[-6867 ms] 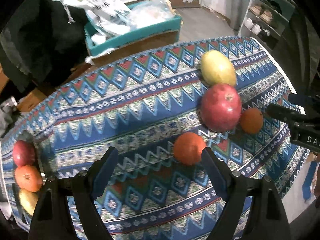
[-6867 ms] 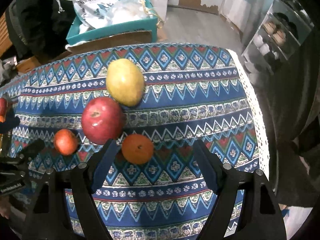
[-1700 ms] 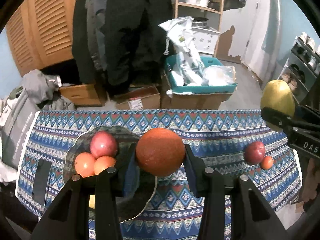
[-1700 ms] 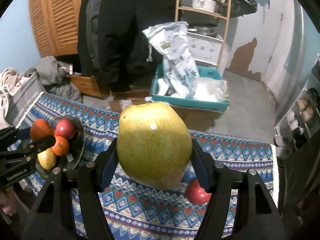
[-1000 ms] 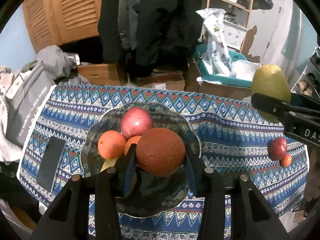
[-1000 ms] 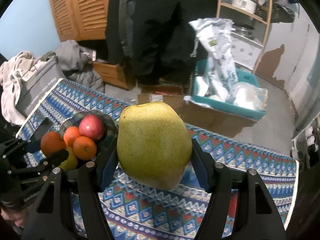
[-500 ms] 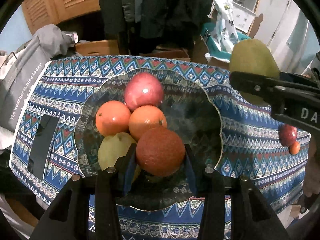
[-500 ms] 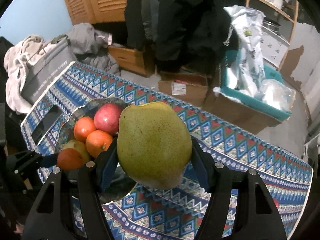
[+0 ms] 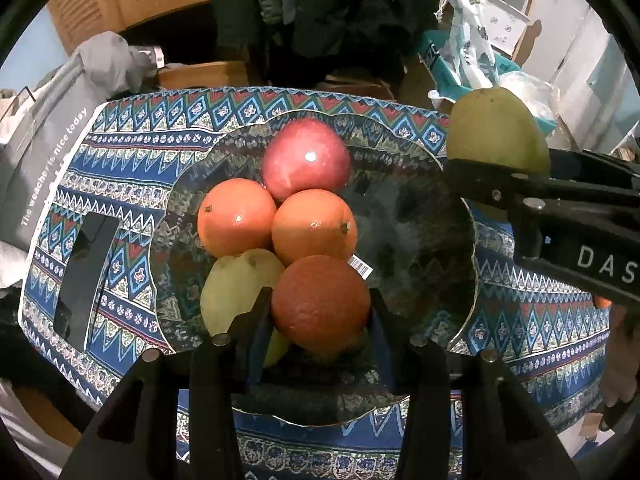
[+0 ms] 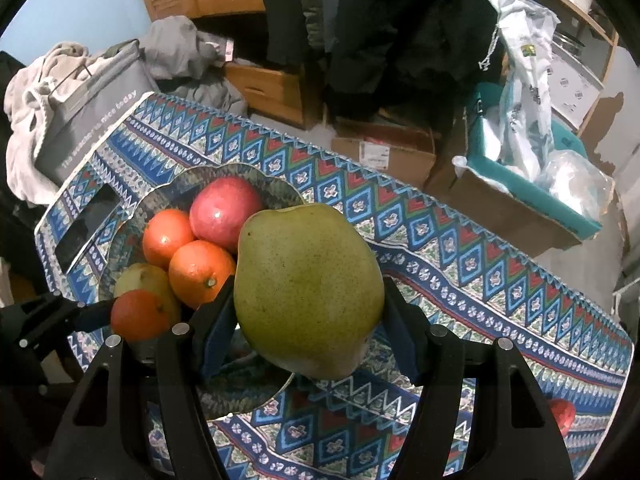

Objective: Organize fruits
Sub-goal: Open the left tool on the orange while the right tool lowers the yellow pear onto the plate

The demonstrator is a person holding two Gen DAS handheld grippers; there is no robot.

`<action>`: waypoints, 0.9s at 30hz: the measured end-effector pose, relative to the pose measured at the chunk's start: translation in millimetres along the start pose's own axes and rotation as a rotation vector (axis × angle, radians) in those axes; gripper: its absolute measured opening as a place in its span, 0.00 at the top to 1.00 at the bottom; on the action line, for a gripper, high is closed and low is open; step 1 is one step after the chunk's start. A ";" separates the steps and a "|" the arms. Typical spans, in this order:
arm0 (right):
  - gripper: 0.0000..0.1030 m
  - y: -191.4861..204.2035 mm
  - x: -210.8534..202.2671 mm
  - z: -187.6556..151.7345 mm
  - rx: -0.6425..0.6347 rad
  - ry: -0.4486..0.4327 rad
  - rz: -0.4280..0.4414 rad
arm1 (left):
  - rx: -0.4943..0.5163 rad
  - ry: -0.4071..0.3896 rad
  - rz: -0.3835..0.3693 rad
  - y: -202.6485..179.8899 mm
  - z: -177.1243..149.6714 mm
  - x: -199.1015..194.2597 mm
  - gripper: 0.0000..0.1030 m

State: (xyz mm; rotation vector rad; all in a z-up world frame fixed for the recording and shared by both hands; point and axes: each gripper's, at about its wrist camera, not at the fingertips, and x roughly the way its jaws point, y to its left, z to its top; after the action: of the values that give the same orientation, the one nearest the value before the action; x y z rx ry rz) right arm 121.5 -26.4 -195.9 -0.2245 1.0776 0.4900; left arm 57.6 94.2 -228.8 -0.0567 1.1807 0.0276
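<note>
Left hand-held gripper [image 9: 320, 312]: jaws clamped on a dark orange [image 9: 321, 303], low over the glass plate [image 9: 440, 240] beside a pear [image 9: 236, 280], two oranges [image 9: 237, 217] and a red apple [image 9: 306, 158]. Right hand-held gripper [image 10: 308, 320]: jaws clamped on a large green pear [image 10: 308, 290], held above the plate's near rim. Only the left view shows a barcode sticker [image 9: 359, 267]; only the right view shows a red fruit [image 10: 562, 412] well apart on the patterned bench [image 10: 440, 248].
</note>
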 end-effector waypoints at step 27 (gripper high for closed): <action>0.34 12.7 29.1 3.0 0.004 0.084 0.064 | -0.100 -0.069 0.087 36.8 5.1 -19.5 0.27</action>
State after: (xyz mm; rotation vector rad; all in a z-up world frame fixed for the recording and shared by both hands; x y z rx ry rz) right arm 128.8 -6.2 -219.4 -0.2093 1.1702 0.5396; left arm 53.1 131.4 -209.9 -0.0924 1.1113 0.1642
